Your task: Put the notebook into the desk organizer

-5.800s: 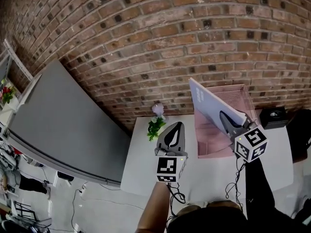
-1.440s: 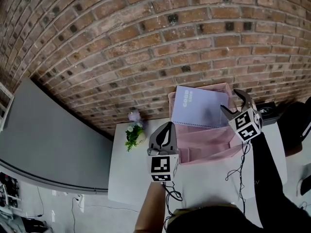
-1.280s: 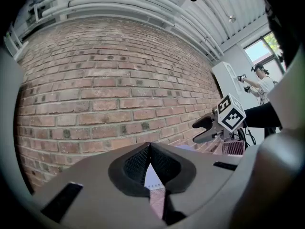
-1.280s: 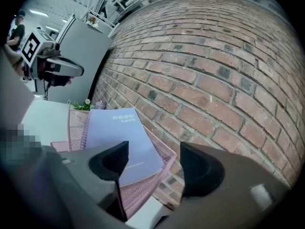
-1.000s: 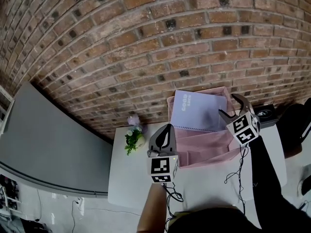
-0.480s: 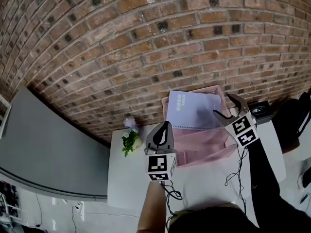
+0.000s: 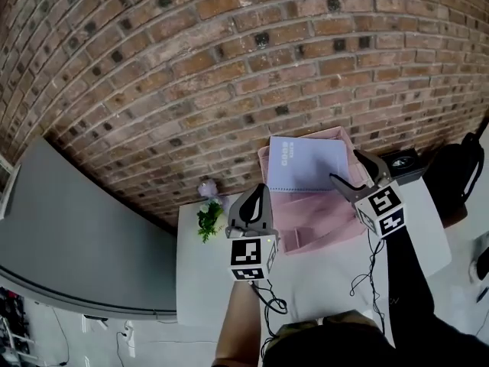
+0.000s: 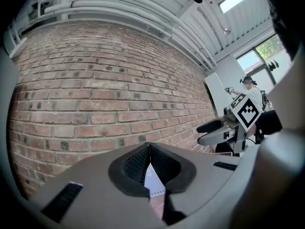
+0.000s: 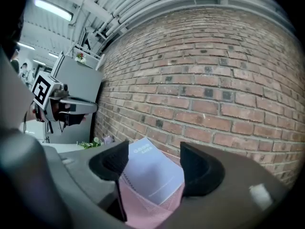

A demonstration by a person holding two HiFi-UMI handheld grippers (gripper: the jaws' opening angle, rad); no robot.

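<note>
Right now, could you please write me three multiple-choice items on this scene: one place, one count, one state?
1. Where is the pale purple spiral notebook? A flat on the white table; B standing in the pink mesh desk organizer; C in a gripper.
2. How many notebooks show? A one; B two; C three.
3. The right gripper is: A open, empty; B shut on the notebook; C shut on the organizer.
Key: B, it leans on the organizer's back wall; A, only one shows; A, jaws apart, gripping nothing.

Lavender notebook [image 7: 307, 164] upright, leaning in pink mesh desk organizer [image 7: 321, 220]
</note>
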